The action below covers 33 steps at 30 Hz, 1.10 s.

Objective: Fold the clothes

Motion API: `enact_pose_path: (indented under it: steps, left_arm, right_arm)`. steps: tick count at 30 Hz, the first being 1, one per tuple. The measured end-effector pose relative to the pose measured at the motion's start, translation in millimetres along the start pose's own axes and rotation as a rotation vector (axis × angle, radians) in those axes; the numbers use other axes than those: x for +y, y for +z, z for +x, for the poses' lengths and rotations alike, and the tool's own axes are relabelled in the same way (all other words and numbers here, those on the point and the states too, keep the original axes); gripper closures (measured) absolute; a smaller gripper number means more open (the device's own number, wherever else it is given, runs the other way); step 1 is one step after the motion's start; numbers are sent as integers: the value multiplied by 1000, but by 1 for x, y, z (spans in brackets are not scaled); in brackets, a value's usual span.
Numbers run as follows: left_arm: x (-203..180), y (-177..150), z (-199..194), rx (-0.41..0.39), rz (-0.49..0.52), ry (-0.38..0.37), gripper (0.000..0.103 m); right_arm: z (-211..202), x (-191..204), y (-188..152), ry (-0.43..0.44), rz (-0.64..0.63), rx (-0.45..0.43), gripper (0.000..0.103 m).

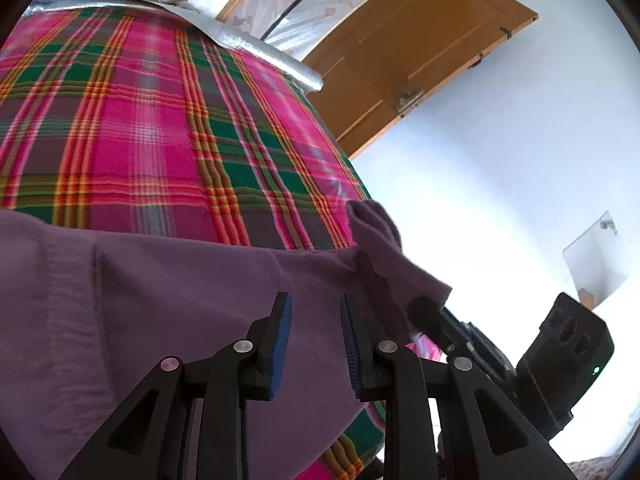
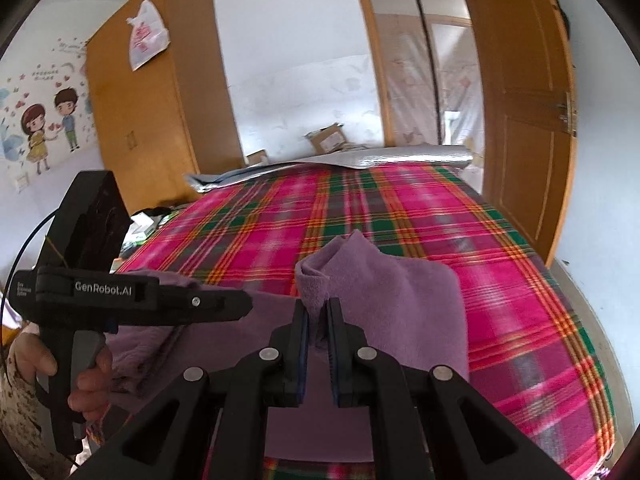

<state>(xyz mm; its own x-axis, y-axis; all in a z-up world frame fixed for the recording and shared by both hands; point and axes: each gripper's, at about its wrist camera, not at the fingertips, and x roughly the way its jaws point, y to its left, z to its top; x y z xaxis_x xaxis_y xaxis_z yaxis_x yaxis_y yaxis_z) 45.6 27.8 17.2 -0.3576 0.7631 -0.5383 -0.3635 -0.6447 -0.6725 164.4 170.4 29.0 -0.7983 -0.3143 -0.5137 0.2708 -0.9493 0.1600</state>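
Note:
A purple garment (image 1: 160, 300) (image 2: 400, 300) lies across the near part of a bed under a pink and green plaid blanket (image 1: 140, 128) (image 2: 400, 208). My right gripper (image 2: 318, 308) is shut on a bunched fold of the garment, which stands up in a peak above its fingertips. In the left wrist view its tip (image 1: 420, 308) lifts the garment's right corner off the bed. My left gripper (image 1: 314, 312) hovers over the garment with its blue pads apart and nothing pinched between them. In the right wrist view it (image 2: 244, 304) points right, just left of the held fold.
A person's hand (image 2: 88, 380) holds the left gripper's handle. A wooden wardrobe (image 2: 160, 120) stands to the left of the bed and a wooden door (image 2: 520, 120) to its right. A silver mat (image 2: 380, 158) and cardboard boxes (image 2: 326, 138) lie at the bed's far end.

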Motion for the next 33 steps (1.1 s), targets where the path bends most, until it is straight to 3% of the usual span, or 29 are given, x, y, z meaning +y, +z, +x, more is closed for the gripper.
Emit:
enact_pose_path:
  steps: [13,20,27,33]
  left_arm:
    - [15,0,-31,-74,-28,35,77]
    - [26,-2,-37,-86,-56,50,77]
    - [29,-1,-38,-92,-64,52,77]
    - [33,-3,-38,-86,-76,62,77]
  right_arm:
    - [24,48,-12,130,-68,63,94]
    - [38,58,-24,157,-72,118,94]
    - [31,69,-25,188,-113,110,94]
    - [45,73,-36,207,-121,193,94]
